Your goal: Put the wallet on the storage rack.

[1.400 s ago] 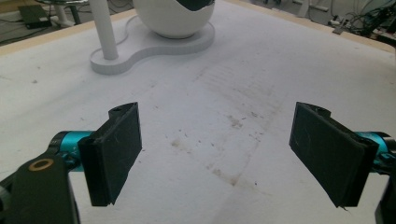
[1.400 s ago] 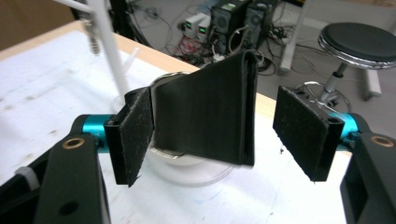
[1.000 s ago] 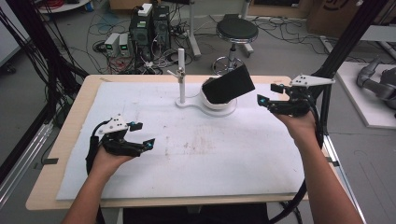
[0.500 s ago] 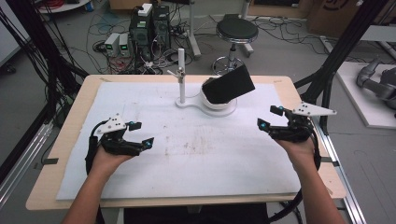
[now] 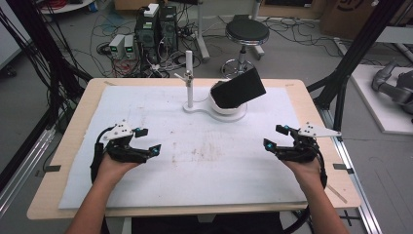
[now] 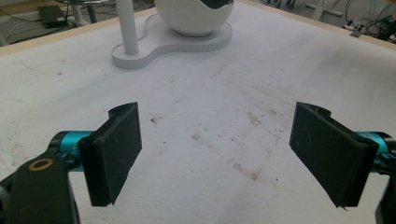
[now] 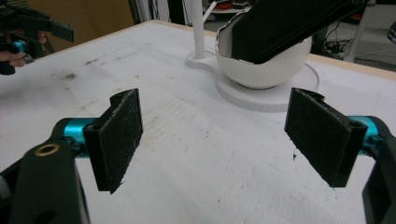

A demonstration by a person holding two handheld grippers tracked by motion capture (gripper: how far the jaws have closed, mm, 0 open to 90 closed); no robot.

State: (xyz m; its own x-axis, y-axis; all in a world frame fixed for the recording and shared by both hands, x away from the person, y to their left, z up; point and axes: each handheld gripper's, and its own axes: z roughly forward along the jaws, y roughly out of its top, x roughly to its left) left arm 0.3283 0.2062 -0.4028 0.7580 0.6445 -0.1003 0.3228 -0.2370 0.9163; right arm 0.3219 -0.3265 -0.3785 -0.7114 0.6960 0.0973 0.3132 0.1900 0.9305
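My right gripper (image 5: 278, 139) has just been opening; its jaws now stand wide with nothing between them, low over the white mat (image 5: 204, 161). My left gripper (image 5: 148, 141) is spread just as wide and empty too. The black slab (image 5: 238, 90) leans tilted in the white bowl (image 7: 266, 70) beyond, beside a white post (image 5: 189, 78). I see no readable writing.

Stool (image 5: 247, 32): far, beyond the table's edge
Computer boxes (image 5: 157, 25): far left, on floor
Cables (image 5: 29, 53): left, hanging
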